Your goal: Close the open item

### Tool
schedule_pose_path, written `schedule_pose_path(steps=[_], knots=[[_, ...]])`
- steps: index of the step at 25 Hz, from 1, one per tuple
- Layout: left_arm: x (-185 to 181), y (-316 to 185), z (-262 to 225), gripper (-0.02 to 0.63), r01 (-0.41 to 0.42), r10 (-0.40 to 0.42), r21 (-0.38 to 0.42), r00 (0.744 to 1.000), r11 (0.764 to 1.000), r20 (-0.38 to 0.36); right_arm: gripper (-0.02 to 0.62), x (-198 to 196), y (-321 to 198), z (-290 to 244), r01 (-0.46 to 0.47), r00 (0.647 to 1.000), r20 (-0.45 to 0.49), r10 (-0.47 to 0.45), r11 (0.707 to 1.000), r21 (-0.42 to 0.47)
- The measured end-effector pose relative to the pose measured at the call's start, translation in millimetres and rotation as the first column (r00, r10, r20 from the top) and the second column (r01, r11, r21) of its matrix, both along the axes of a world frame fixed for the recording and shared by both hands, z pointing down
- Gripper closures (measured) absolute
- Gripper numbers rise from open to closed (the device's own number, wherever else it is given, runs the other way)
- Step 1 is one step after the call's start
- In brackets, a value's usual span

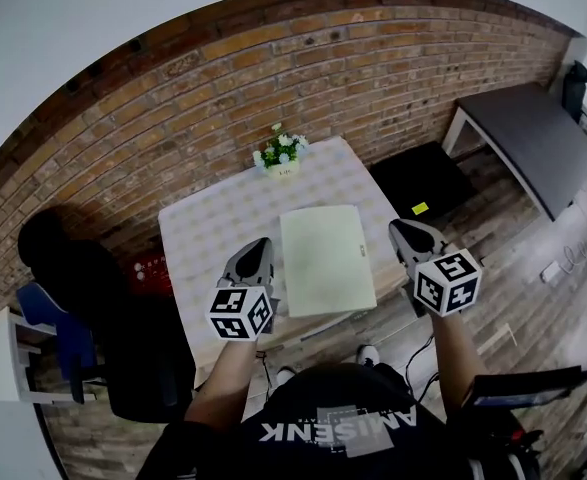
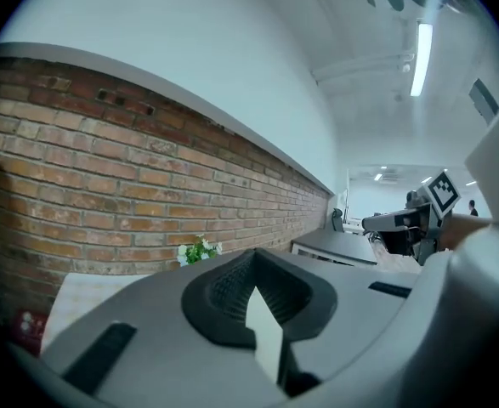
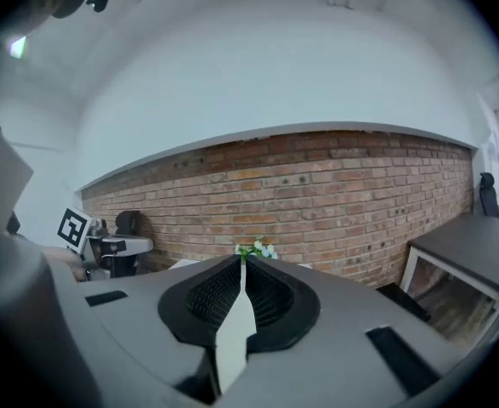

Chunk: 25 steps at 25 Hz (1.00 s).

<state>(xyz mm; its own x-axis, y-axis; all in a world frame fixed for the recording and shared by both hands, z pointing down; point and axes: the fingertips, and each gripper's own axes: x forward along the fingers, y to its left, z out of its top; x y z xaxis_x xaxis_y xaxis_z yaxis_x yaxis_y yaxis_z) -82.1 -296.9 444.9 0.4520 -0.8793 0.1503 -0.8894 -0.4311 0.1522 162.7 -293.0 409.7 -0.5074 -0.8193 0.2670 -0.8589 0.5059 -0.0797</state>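
One counter (image 1: pixel 213 230), spread with a pale checked cloth, carries the task's thing. A pale folder (image 1: pixel 325 258), which may equally be a slim book, lies flat on the counter's middle and reaches towards its near edge.

Judging from how it lies, the closing step looks done. The cover sits down on the rest, no page or inner leaf shows, and the outline reads as one plain rectangle with rounded far corners. The surface is a smooth, unmarked greenish white, with no label or clasp that I can make out. Which long side is the spine I cannot tell.

Both tongs hang in the air, clear of the folder. The left tongs (image 1: pixel 261 244) hover over the counter's near left part, just beside the folder's left edge and not touching it. The right tongs (image 1: pixel 399 228) hover off the counter's right edge. Each gripper view shows its jaws drawn together with nothing caught between them, pointing roughly level towards the brick wall (image 1: pixel 323 58) beyond the counter's far side.

What comes next, then, calls for very little. At most it is a check that the cover stays down, and a light press on it with closed tongs if it lifts.

Smallest, a flower pot (image 1: pixel 283 158) with white blooms stands at the counter's far edge, well apart from the folder.
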Motion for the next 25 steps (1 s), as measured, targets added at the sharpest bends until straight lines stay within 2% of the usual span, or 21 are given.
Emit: schedule_pose_path(steps=[11, 25], knots=[[-6, 3, -53, 0.592, 0.025, -0.027, 0.113, 1.000, 0.993, 0.016, 0.552, 3, 5, -57, -0.034, 0.999, 0.035, 0.030, 0.992, 0.123], [2, 9, -54, 0.594, 0.006, -0.009, 0.114, 1.000, 0.993, 0.023, 0.554, 3, 12, -57, -0.045, 0.999, 0.021, 0.043, 0.991, 0.130]])
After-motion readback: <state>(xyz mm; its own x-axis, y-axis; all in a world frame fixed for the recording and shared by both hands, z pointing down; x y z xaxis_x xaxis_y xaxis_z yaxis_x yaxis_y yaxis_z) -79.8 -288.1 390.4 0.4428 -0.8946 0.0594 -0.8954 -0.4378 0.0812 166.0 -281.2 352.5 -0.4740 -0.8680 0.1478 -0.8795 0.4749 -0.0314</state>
